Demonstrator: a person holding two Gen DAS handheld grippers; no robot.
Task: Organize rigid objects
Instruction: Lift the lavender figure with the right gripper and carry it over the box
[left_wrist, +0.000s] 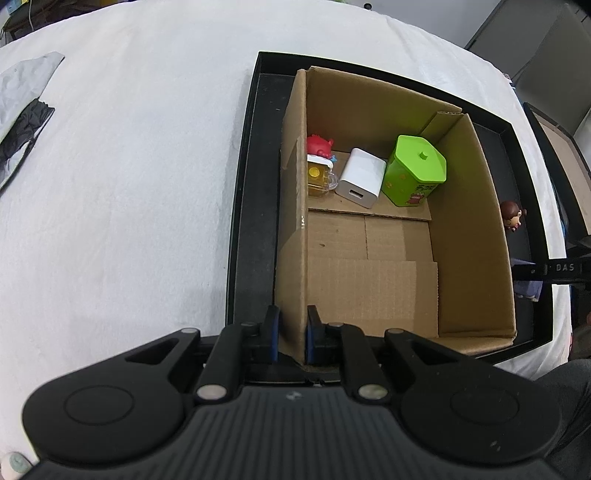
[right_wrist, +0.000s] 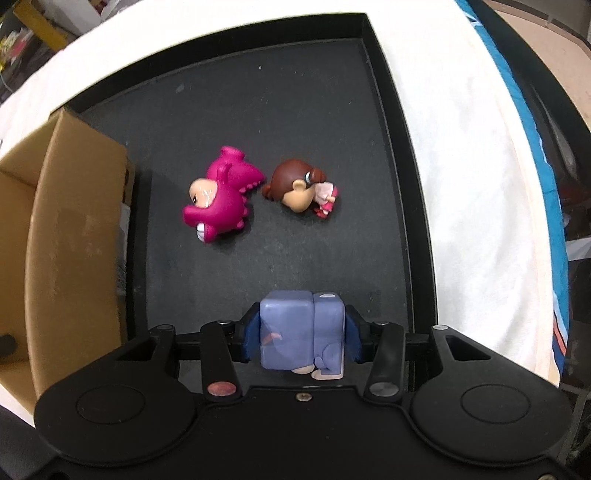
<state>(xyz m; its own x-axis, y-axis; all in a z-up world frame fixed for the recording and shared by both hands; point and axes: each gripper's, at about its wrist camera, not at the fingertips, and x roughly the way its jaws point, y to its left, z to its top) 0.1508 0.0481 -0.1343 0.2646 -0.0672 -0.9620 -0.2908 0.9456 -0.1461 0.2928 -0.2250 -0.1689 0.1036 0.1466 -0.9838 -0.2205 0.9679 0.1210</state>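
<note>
While both hands are busy, the scene reads so:
Left gripper (left_wrist: 292, 334): fingers clamped on cardboard box (left_wrist: 469, 206) wall, lower centre.
Right gripper (right_wrist: 301, 334): fingers clamped on purple block toy (right_wrist: 301, 325), lower centre.
Handling: likely light, rigid, smooth; flat sides suit gripping.

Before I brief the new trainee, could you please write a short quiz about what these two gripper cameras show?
1. True or false: the left gripper pinches the wall of the cardboard box.
2. What does the right gripper hold? A) magenta dinosaur figure B) purple block figure C) green tin
3. Fill in: the brown-haired doll lies on the black ____, outside the box.

Key: 1 true; 2 B; 3 tray.
</note>
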